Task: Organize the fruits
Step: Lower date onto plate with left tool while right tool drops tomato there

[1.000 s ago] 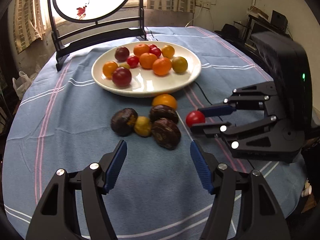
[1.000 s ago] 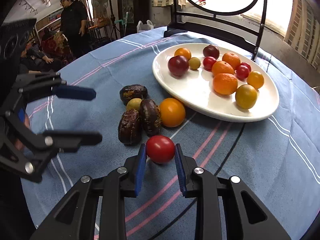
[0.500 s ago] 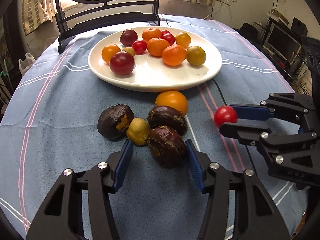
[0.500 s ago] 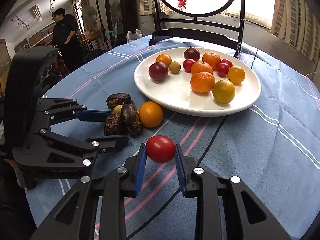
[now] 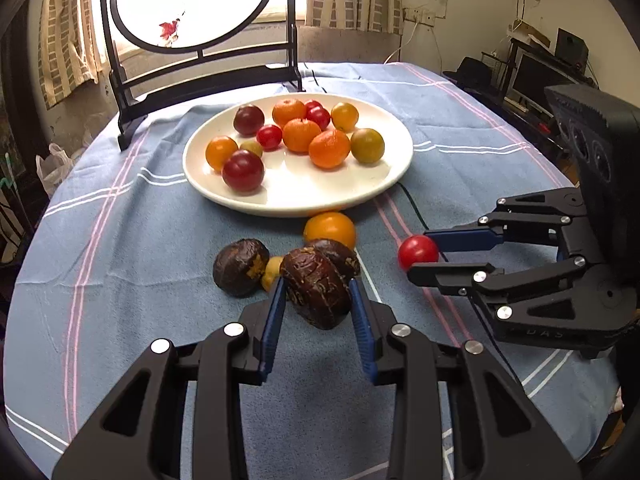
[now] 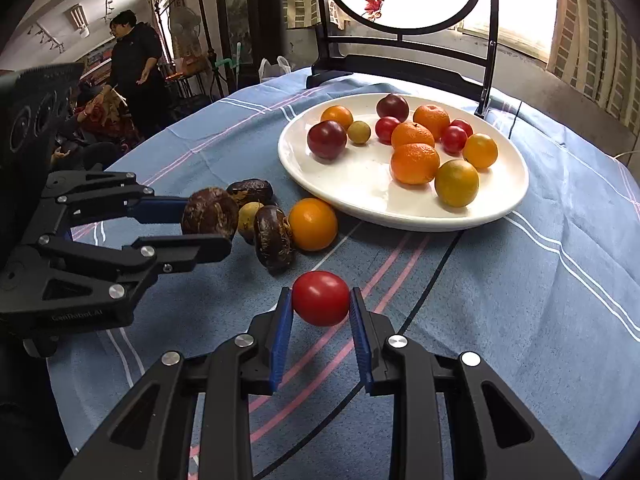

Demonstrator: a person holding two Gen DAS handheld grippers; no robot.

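Tablecloth point(image 5: 160, 240): blue with pink and white stripes; open cloth lies at 9 o'clock of the fruit cluster and along the near edge at 6 o'clock.
Plate point(image 5: 400, 160): white, at 12 o'clock of the loose fruit, holding oranges, plums, red tomatoes and greenish fruits; bare glaze shows along its near half.
Left gripper point(image 5: 318, 300): half a second ago its blue pads flanked the wrinkled fruit on the cloth, apart; now they are clamped on it and it sits higher, fingers level, pointing to 12 o'clock.
Right gripper point(image 6: 321, 300): as before, clenched on the tomato, held above the cloth, pointing at the plate's near rim.
Dark wrinkled fruit point(image 5: 316, 292): between the left pads, off the cloth in the right wrist view.
Second wrinkled fruit point(image 5: 240, 266): on the cloth at 9 o'clock of the held one.
Third wrinkled fruit point(image 5: 340, 254): just behind the held one.
Loose orange point(image 5: 330, 229): just beside the plate's near rim.
Red tomato point(image 6: 321, 298): between the right pads.
Small yellow fruit point(image 5: 273, 268): wedged among the wrinkled fruits.
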